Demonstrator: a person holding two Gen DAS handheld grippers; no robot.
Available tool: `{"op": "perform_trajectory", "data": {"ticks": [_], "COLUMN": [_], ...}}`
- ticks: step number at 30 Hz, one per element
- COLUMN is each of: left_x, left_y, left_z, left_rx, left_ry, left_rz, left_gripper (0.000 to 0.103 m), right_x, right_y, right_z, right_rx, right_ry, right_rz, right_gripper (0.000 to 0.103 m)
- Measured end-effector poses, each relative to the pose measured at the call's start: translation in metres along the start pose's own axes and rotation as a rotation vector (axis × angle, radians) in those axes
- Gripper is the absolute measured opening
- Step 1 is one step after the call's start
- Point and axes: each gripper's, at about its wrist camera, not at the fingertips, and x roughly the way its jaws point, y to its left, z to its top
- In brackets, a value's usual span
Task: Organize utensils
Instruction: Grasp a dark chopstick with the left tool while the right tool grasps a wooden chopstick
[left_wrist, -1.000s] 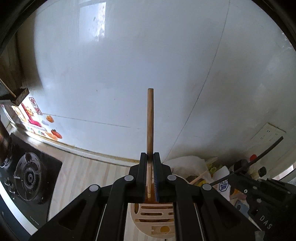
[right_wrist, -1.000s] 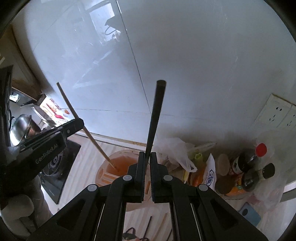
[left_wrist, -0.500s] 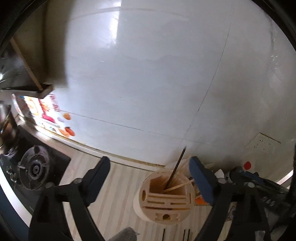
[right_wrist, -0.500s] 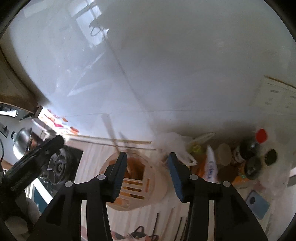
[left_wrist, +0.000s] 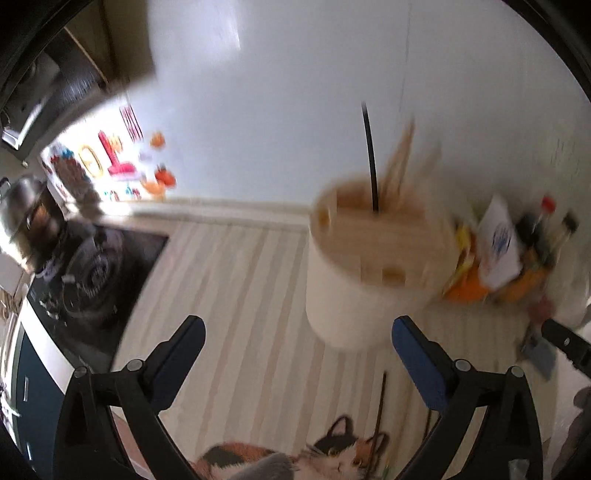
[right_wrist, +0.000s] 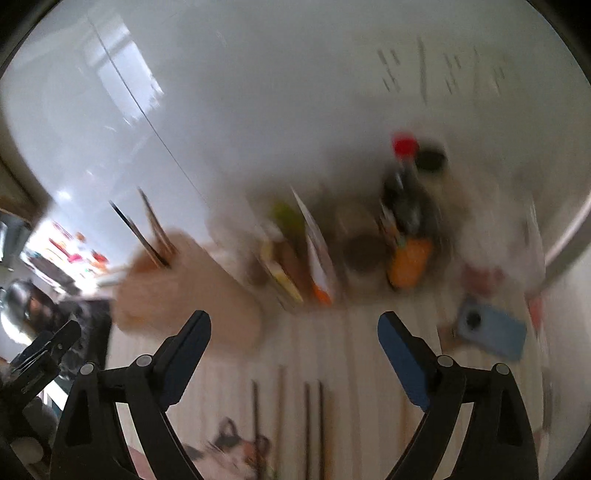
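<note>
A round cream utensil holder (left_wrist: 373, 273) stands on the striped counter near the wall; it also shows blurred in the right wrist view (right_wrist: 184, 284). A black chopstick (left_wrist: 369, 155) and wooden chopsticks (left_wrist: 400, 158) stand in it. My left gripper (left_wrist: 299, 350) is open and empty, in front of and below the holder. My right gripper (right_wrist: 293, 343) is open and empty, to the right of the holder. Several loose chopsticks (right_wrist: 310, 424) lie on the counter below the right gripper; some also show in the left wrist view (left_wrist: 380, 406).
A gas stove (left_wrist: 92, 269) sits at the left. Bottles and packets (right_wrist: 402, 221) crowd the back right by the wall. A blue phone (right_wrist: 491, 332) lies at the right. A cat-print mat (left_wrist: 332, 454) lies at the counter's front.
Both grippers have opened and let go of their chopsticks, which now stand in the holder. Both have since drawn back and tilted down toward the counter.
</note>
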Motion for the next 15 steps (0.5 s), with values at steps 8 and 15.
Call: {"op": "perform_trajectory", "data": {"ticks": [8,15], "left_x": [0.081,0.115], "left_y": [-0.036,-0.046], "left_z": [-0.076,-0.107], "left_rx": [0.13,0.167], "left_ry": [0.245,0.365], "left_rz": [0.033,0.032], "left_gripper": [0.103,0.103], "right_x": [0.094,0.144], "right_y": [-0.024,-0.033], "right_z": [-0.08,-0.126], "right_rx": [-0.02,-0.015], "right_ry": [0.293,0.444], "right_rz": [-0.068,-0.087], "right_gripper": [0.044,0.028]}}
